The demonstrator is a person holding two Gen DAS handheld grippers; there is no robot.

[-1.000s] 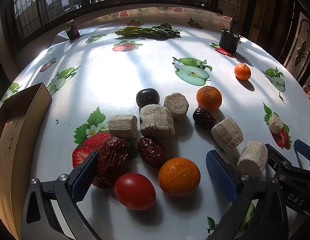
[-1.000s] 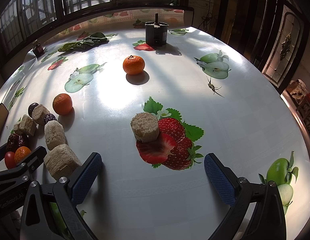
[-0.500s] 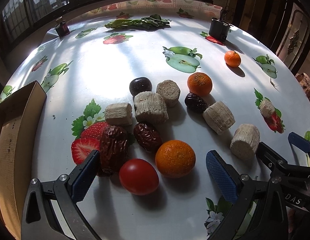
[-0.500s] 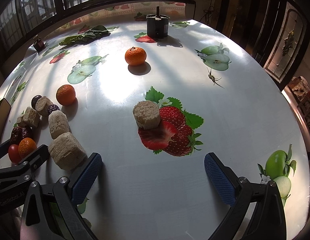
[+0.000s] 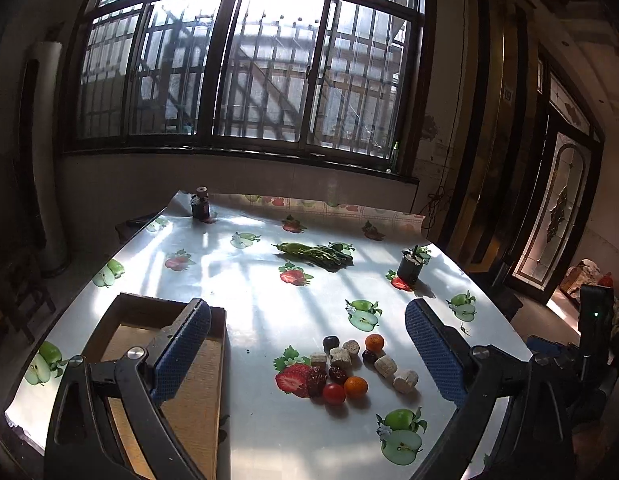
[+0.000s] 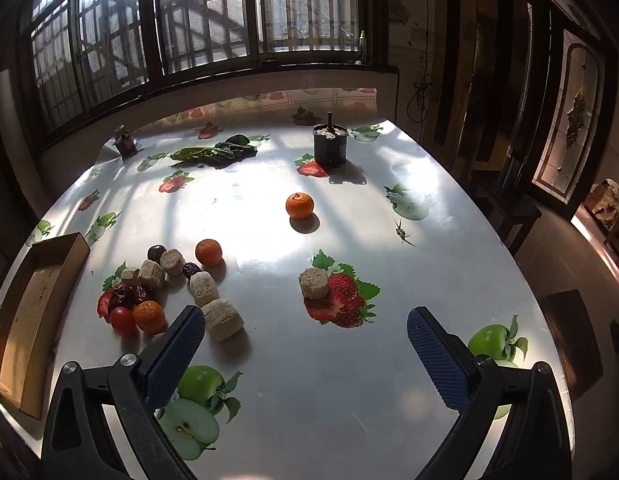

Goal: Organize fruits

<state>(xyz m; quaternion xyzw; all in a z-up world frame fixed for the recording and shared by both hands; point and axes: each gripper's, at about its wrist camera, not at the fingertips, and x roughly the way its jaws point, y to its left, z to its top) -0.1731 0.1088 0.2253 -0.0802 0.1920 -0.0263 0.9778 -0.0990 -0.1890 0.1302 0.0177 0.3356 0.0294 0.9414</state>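
Observation:
The fruit lies in a cluster on the fruit-print table: a red tomato (image 5: 334, 393) (image 6: 122, 319), an orange (image 5: 356, 387) (image 6: 149, 315), dark dates (image 5: 317, 378), a plum (image 5: 330, 342), a second orange (image 6: 208, 251) and several beige cut chunks (image 5: 385, 366) (image 6: 222, 323). A third orange (image 6: 299, 205) sits alone farther back. One chunk (image 6: 314, 283) rests on a strawberry print. My left gripper (image 5: 307, 308) hangs high above the table, its jaws closing slightly with nothing between them. My right gripper (image 6: 305, 316) stands open and empty above the near table.
An open cardboard box (image 5: 121, 312) (image 6: 41, 284) lies at the table's left edge. At the back are a black pot (image 6: 329, 148), a small jar (image 6: 126, 145) and a bunch of green leaves (image 6: 213, 154). Barred windows stand behind; a door is on the right.
Both grippers have risen and drawn back from the fruit, which now looks small and far. The left view has tilted up to take in the window. No fruit has moved.

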